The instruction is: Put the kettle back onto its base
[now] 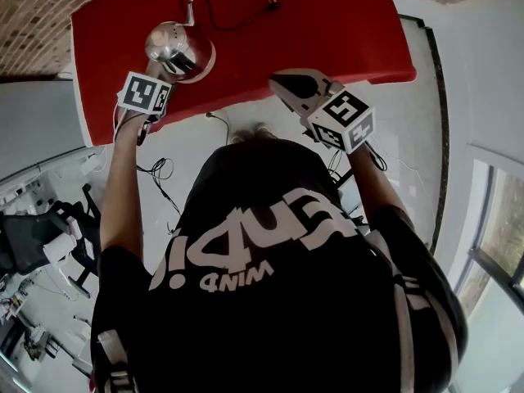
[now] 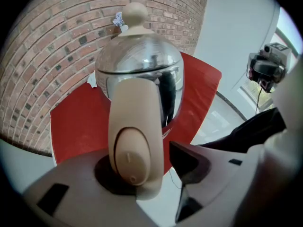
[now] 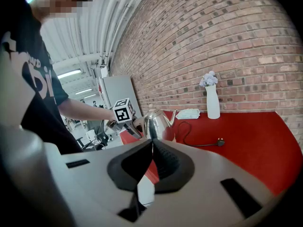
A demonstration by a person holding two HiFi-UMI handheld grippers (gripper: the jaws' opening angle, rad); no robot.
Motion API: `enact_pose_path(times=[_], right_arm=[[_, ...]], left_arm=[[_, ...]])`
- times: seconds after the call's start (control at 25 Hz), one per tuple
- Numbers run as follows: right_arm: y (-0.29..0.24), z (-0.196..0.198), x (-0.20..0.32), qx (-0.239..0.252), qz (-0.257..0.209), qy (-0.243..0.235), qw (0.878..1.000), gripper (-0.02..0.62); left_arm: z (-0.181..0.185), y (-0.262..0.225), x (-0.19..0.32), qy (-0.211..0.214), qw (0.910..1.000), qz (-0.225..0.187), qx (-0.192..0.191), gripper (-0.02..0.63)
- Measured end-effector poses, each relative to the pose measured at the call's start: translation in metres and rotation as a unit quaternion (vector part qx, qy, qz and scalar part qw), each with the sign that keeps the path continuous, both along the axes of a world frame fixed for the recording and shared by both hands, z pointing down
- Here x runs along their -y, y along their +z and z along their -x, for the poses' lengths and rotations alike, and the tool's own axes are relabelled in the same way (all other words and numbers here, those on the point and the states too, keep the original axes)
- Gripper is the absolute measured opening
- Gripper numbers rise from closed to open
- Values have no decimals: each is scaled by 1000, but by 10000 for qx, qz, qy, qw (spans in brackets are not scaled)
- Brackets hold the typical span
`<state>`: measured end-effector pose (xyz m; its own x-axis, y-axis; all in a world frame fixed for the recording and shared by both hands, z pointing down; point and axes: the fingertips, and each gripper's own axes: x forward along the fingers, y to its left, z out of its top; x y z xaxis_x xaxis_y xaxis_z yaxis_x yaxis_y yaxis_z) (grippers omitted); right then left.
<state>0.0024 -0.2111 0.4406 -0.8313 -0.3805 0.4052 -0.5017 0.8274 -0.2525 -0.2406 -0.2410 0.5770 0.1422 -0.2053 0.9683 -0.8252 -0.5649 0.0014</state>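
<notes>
A shiny steel kettle (image 1: 178,49) (image 2: 142,65) (image 3: 155,123) with a cream lid knob stands upright on the red table (image 1: 327,31), near its front left edge. Its cream handle (image 2: 135,141) with a rocker switch sits between the jaws of my left gripper (image 1: 164,74) (image 2: 151,167). These jaws are open: the handle lies close to the left pad and a gap shows at the right pad. What the kettle rests on is hidden under its body. A black cord (image 1: 229,23) runs from it to a loose plug (image 3: 218,141). My right gripper (image 1: 282,84) (image 3: 151,148) hovers over the table's front edge, shut and holding nothing.
A white vase of flowers (image 3: 213,100) and a white cloth (image 3: 188,113) stand at the back of the table against the brick wall (image 2: 52,46). The table's front edge (image 1: 246,105) runs just under both grippers. Cables lie on the floor at the left (image 1: 160,170).
</notes>
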Motion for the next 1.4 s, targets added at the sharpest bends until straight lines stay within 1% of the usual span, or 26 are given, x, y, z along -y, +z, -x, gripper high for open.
enact_pose_path(times=[0.4, 0.56, 0.72, 0.84, 0.92, 1.0, 1.08, 1.16, 1.2, 1.32, 1.4], right_arm=[[2, 2, -2, 64, 31, -172, 9998, 23], [2, 0, -1, 64, 35, -219, 9997, 23], [2, 1, 2, 97, 28, -310, 9995, 23], [3, 2, 2, 107, 52, -414, 9991, 23], [3, 3, 2, 112, 70, -500, 9987, 23], [2, 5, 3, 132, 88, -595, 9981, 23], [1, 7, 3, 158, 105, -705, 9973, 23], [3, 9, 3, 132, 110, -840, 9963, 23], [5, 10, 3, 99, 108, -912, 9957, 23], [10, 13, 3, 16, 87, -1085, 9941, 23], [10, 15, 4, -5, 64, -1147, 9934, 23]], left_arm=[[1, -33, 6, -35, 9995, -309, 0, 216], [2, -50, 8, -13, 9989, -462, 72, 216], [6, -71, 10, -142, 9973, -709, 98, 216], [6, -97, 12, -276, 9946, -983, 167, 215], [4, -110, 10, -368, 9929, -1118, 151, 197], [2, -121, 7, -473, 9911, -1242, 80, 165], [-2, -130, 0, -591, 9895, -1316, -19, 149], [-8, -139, -9, -750, 9869, -1416, -205, 132], [-12, -143, -14, -851, 9843, -1507, -347, 106], [-23, -159, -28, -1145, 9727, -1847, -819, 80], [-27, -170, -36, -1280, 9651, -2061, -987, 65]])
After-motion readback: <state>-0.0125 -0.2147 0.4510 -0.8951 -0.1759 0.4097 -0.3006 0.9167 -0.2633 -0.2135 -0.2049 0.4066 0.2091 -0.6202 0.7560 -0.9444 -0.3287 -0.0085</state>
